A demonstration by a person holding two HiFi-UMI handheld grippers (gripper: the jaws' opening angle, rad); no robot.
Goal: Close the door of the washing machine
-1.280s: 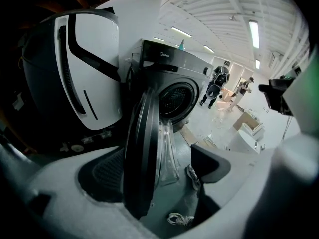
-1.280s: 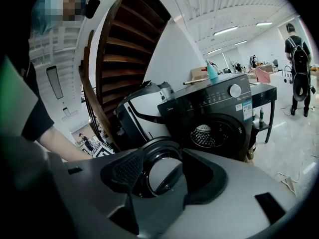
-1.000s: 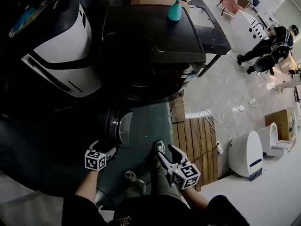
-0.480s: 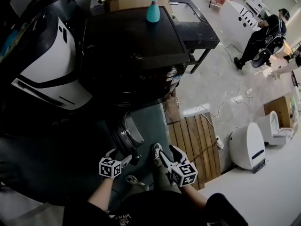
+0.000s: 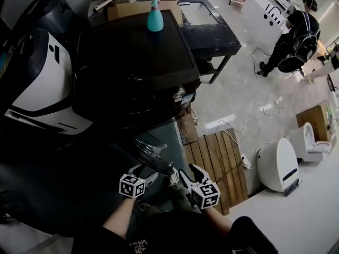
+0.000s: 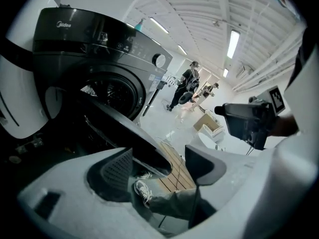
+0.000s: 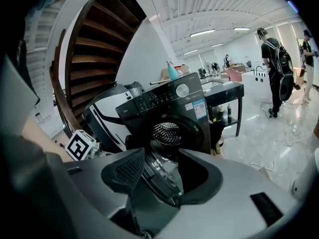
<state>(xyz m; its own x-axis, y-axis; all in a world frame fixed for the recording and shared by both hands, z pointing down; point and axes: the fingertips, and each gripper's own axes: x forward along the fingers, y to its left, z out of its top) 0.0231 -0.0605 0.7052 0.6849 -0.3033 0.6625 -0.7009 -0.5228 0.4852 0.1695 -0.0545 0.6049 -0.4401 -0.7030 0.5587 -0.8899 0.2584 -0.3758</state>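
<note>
- Round door of the black washing machine: half open, swung out low from the drum opening toward the person.
- Left gripper at the door's outer rim, jaws spread and closing, rim between them, close by the left pad and clear of the right.
- Right gripper just beside, jaws spread and closing, nothing pinched, door edge beyond the gap.
- Teal spray bottle upright on the machine's top.
- Wooden pallet on the floor at right.
</note>
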